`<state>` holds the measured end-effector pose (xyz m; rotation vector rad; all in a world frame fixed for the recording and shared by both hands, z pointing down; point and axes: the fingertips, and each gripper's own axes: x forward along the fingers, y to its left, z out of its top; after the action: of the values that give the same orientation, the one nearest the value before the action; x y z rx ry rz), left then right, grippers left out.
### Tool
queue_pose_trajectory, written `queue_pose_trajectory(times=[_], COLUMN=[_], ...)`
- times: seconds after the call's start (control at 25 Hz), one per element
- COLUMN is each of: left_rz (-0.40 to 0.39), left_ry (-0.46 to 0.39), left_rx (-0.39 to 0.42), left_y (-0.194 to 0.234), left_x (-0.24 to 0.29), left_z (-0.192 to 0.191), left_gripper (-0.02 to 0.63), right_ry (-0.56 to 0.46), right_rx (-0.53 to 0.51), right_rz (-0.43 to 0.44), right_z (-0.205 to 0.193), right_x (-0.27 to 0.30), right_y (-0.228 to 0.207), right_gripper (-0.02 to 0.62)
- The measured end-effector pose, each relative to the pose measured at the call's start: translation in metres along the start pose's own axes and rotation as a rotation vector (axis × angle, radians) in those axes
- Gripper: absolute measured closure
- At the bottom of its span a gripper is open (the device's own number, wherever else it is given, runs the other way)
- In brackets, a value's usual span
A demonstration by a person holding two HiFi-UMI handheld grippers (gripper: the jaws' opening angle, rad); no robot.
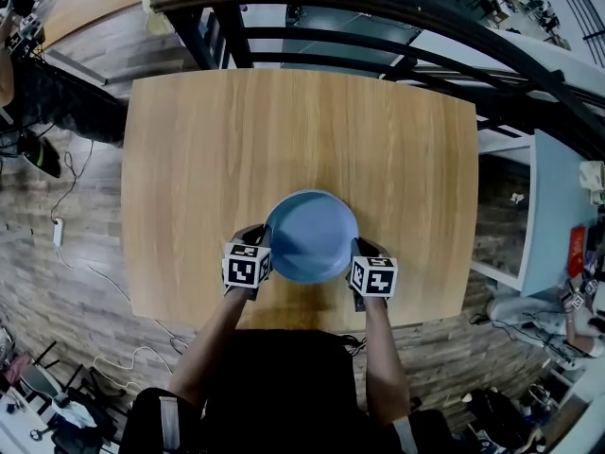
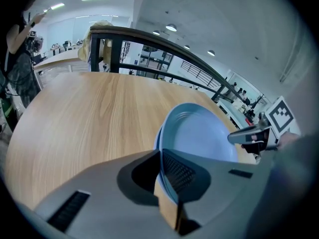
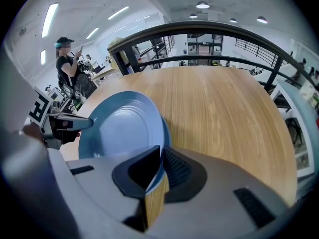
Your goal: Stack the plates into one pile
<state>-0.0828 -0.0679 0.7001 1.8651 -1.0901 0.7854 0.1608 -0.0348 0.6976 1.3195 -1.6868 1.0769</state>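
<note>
A stack of blue plates (image 1: 311, 236) sits over the near part of the wooden tabletop (image 1: 284, 140), just in front of the person and a little right of the middle of that edge. In both gripper views a second rim shows close behind the first, so at least two plates lie nested one in the other; how many there are in all cannot be told, nor whether the lowest plate rests on the wood or hangs just above it. The left gripper (image 1: 263, 244) is at the plates' left side and the right gripper (image 1: 359, 252) at their right side, opposite each other, each with its marker cube toward the person. In the left gripper view the jaws are clenched on the plates' rim, which runs into the narrow gap between them (image 2: 162, 178), and the other gripper shows across the plates. In the right gripper view the jaws likewise pinch the rim on their side (image 3: 159, 176). The rest of the tabletop is bare wood. A dark curved railing (image 1: 378, 12) runs behind its far edge. A person (image 3: 67, 66) stands well off to the left, past the tabletop, and white cables (image 1: 76, 253) trail over the plank floor (image 1: 38, 291).
</note>
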Motion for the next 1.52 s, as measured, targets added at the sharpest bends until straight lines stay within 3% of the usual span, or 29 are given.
queue_pose_trajectory(times=[0.68, 1.0, 1.52], left_rz=[0.009, 0.002, 0.009], left_ry=[0.019, 0.02, 0.032], left_rx=[0.058, 0.069, 0.09], left_y=[0.0, -0.008, -0.01], left_x=[0.007, 0.007, 0.006], left_z=[-0.004, -0.004, -0.01], left_gripper=[0.57, 0.484, 0.457], right_ry=[0.04, 0.054, 0.058], right_rx=[-0.077, -0.096, -0.113], right_rz=[-0.053, -0.057, -0.068], right_z=[-0.007, -0.01, -0.012], right_x=[0.018, 0.021, 0.024], right_y=[-0.001, -0.001, 0.001], right_gripper=[0.552, 0.552, 0.552])
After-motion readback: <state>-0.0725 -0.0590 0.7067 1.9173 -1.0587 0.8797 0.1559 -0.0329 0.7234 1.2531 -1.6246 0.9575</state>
